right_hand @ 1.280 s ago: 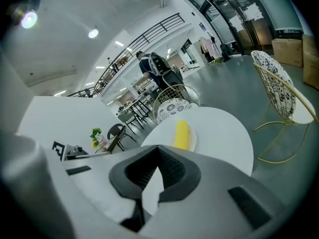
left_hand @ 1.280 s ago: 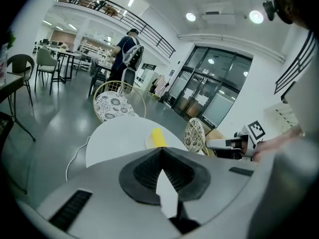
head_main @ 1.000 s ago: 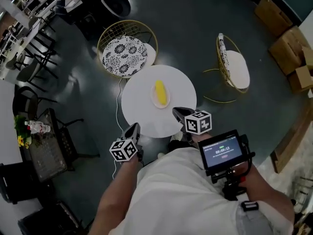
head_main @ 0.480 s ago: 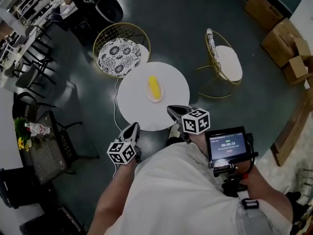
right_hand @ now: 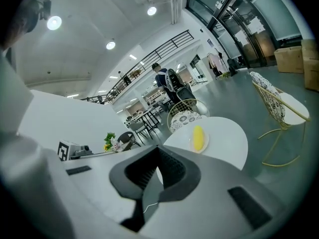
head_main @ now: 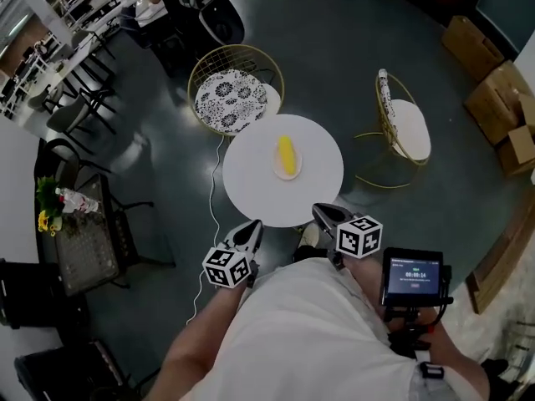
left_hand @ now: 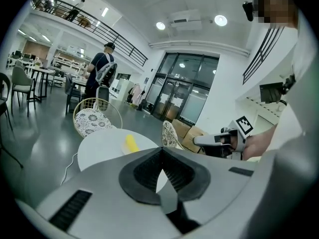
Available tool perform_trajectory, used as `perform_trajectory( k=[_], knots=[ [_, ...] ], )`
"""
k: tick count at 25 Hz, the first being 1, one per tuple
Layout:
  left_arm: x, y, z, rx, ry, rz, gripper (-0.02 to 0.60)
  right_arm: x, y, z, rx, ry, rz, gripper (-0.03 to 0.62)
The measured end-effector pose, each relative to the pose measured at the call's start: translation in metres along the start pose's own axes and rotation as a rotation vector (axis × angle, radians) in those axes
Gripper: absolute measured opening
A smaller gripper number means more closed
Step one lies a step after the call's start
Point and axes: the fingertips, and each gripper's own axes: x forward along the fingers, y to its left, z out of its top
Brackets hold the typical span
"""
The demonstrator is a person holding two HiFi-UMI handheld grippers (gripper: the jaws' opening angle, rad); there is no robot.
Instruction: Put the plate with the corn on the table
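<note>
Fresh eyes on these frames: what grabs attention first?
The yellow corn on its small plate, at the middle of the round white table, stands out against the dark floor. Short of the table's near edge, the left gripper and right gripper are both shut and empty. Beyond the table stands a gold wire chair with a patterned cushion.

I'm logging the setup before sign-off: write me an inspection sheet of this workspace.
Surface: round white table, holding only the plate.
Job's things: small pale plate with a yellow corn cob lying on it, near the table's middle.
Clutter: nothing seen on the table.
Grippers: left gripper and right gripper both shut and empty, held by the table's near edge.
Cables: thin white cable on the dark floor left of the table.
Surroundings: gold wire chair with patterned cushion, gold wire chair with white seat, brown cardboard boxes.
</note>
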Motion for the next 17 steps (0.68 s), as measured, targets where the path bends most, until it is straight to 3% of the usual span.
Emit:
perform_trajectory(
  k=[10,17],
  knots=[
    [-0.01,-0.006,0.0,0.026,-0.001,-0.035,0.006,-0.008,0.013,-0.013,0.01,-0.026,-0.02,0.006],
    [0.038,0.016,0.01,0.022,0.008,-0.022,0.006,0.023,-0.023,0.008,0.019,-0.027,-0.001,0.006]
  ],
)
